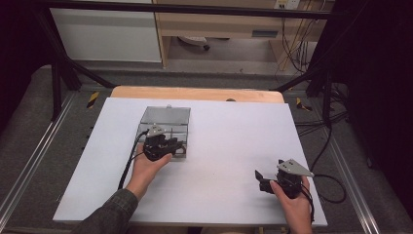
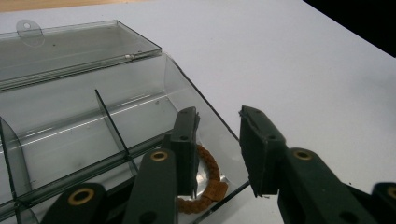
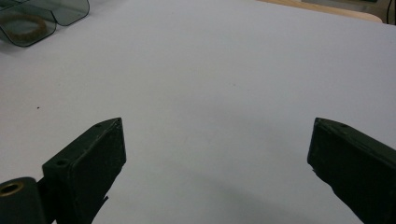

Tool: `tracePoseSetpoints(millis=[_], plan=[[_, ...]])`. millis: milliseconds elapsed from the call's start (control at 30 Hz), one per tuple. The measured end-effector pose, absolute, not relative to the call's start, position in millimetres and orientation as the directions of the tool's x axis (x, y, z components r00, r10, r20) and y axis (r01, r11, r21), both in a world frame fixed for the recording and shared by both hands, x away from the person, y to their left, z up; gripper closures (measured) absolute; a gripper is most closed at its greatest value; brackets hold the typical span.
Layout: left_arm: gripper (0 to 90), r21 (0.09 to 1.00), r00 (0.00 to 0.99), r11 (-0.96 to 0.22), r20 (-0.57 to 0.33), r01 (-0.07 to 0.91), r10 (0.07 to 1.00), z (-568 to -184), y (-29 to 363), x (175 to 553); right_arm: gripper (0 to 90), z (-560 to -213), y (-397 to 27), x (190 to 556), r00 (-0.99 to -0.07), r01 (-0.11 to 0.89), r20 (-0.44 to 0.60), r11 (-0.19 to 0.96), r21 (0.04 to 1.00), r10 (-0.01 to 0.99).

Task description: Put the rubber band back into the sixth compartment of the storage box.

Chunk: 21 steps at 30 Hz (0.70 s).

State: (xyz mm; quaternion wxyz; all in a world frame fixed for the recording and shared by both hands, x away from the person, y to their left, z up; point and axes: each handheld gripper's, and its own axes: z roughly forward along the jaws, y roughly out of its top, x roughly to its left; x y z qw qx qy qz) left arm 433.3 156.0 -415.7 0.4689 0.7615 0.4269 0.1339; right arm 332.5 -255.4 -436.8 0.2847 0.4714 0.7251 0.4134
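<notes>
A clear plastic compartment box (image 1: 165,118) lies on the white table, its lid (image 2: 70,46) folded back flat. A brown beaded bracelet (image 2: 210,179) rests in the near corner compartment; the right gripper view shows the bracelet (image 3: 23,25) through the box wall. My left gripper (image 1: 178,145) sits low over that corner with its jaws a little apart. One finger (image 2: 186,144) is inside the compartment beside the bracelet, the other outside, and the box's side wall runs between them without being pressed. My right gripper (image 1: 269,168) rests open at the table's near right, nothing between its fingers (image 3: 93,163).
The white table surface (image 1: 224,141) stretches between the two hands. A wooden strip (image 1: 195,92) edges its far side. Black frame bars (image 1: 58,63) stand at the back corners, and cables (image 1: 331,185) trail off the right edge onto the floor.
</notes>
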Motion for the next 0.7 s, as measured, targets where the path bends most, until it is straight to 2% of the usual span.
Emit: tracePoseSetpoints(millis=[700], plan=[[42.6,0.868,0.587,-0.170,-0.160,0.466,0.793,-409.4,153.5,435.1,5.1,-436.8,-255.6,332.5,-0.395,0.450,-0.021,0.213,0.867,0.919]])
